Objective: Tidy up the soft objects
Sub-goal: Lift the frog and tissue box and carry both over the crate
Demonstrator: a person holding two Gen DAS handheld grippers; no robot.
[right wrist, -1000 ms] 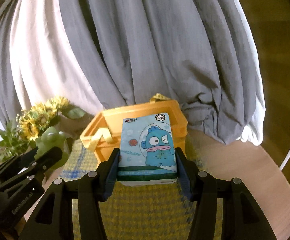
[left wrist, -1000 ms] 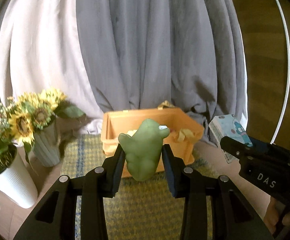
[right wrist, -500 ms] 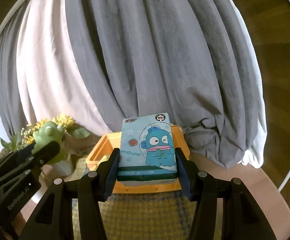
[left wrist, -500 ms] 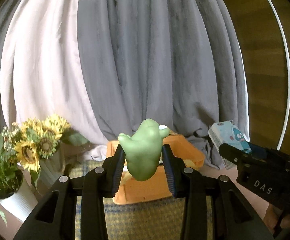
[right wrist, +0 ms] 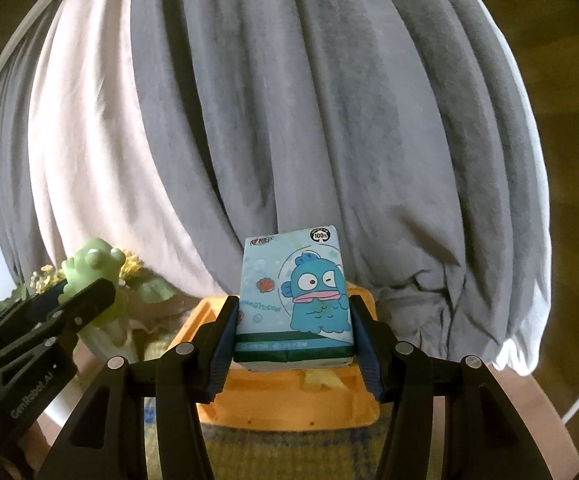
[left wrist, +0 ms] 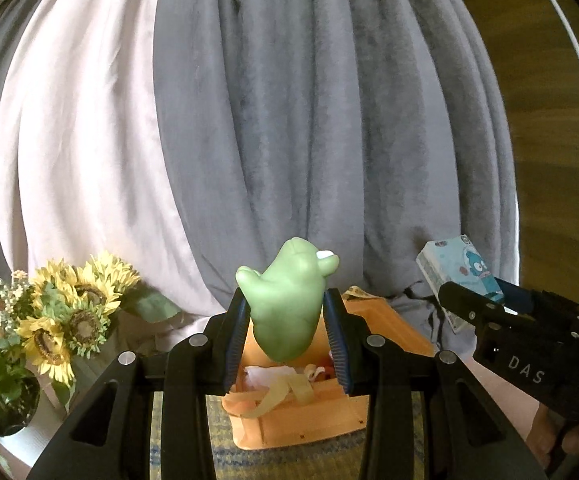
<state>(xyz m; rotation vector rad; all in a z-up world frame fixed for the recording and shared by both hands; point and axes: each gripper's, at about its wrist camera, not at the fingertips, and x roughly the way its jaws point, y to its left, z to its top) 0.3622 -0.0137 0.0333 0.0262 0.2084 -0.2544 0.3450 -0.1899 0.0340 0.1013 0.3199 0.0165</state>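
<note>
The left gripper (left wrist: 285, 336) pinches a soft green frog toy (left wrist: 287, 304) and the right gripper (right wrist: 293, 344) a blue cartoon tissue pack (right wrist: 294, 300), both raised over the open orange plastic crate (left wrist: 389, 332).

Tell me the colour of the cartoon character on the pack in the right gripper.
Blue with pink lips, on the light-blue tissue pack; clearest in the right wrist view.

Orange bin (left wrist: 389, 334) open-topped; sunflowers (left wrist: 69, 312) crowd left.

Left tongs (left wrist: 285, 340) clamped on green frog toy (left wrist: 287, 306), above orange box (left wrist: 313, 404), sunflowers (left wrist: 69, 312) left
</note>
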